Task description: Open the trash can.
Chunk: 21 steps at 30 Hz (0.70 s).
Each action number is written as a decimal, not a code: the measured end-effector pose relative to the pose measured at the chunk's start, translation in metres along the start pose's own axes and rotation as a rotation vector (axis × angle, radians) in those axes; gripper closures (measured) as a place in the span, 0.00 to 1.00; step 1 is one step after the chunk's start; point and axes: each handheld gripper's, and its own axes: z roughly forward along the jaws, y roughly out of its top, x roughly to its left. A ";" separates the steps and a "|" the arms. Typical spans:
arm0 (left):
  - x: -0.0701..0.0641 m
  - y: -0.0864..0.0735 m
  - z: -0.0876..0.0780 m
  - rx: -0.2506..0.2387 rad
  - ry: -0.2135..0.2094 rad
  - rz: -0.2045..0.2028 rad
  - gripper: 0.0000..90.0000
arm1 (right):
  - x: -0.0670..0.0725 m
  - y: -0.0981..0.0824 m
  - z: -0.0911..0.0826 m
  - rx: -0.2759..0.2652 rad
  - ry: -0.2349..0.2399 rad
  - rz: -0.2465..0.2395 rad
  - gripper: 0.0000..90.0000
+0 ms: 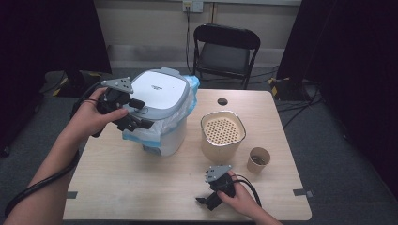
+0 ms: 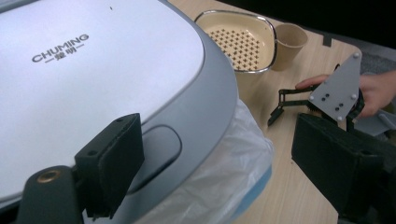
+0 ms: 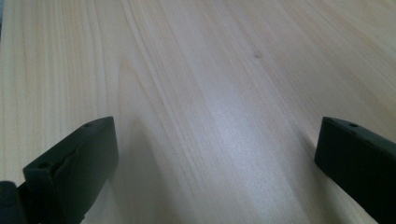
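bin (image 1: pixel 162 101) at counter's (image 1: pixel 141 187) 10 o'clock, upright, lid level, long axis roughly 8-to-2 | left gripper (image 1: pixel 133 123) at lid's front edge, fingers spread in its view | right gripper (image 1: pixel 206 200) at 6 o'clock, fingers open

A pale wooden counter (image 1: pixel 141 187) with rounded corners is set on a grey carpeted floor (image 1: pixel 338 154). Behind it, a black folding chair (image 1: pixel 226 52) is placed against a light wall (image 1: pixel 150 23), where a socket (image 1: pixel 192 5) with a cable plugged in is seen. Dark curtains (image 1: pixel 42 37) are hung at both sides. Cables (image 1: pixel 300 101) are trailed across the floor at the right, and yellow-and-black tape (image 1: pixel 281 86) is laid there.
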 end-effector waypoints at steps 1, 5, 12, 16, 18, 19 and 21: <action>0.000 0.000 0.000 0.000 0.000 0.000 0.18 | 0.000 0.000 0.000 0.000 0.000 0.000 0.00; 0.002 0.000 0.001 -0.014 -0.001 -0.032 0.18 | 0.000 0.000 0.000 0.000 0.000 0.000 0.00; 0.003 -0.003 0.001 -0.043 -0.010 -0.082 0.18 | 0.000 0.000 0.000 0.000 0.000 -0.001 0.00; 0.003 -0.003 0.000 -0.042 -0.012 -0.070 0.19 | 0.000 0.000 0.000 0.000 0.000 0.000 0.00; 0.002 -0.004 0.000 -0.040 -0.012 -0.071 0.19 | 0.000 0.000 0.000 0.000 0.000 0.000 0.00; 0.002 -0.004 0.000 -0.038 -0.010 -0.064 0.19 | 0.000 0.000 0.000 0.001 0.000 0.002 0.00; 0.002 -0.004 0.001 -0.040 -0.011 -0.057 0.19 | 0.000 0.000 0.000 0.000 0.000 0.000 0.00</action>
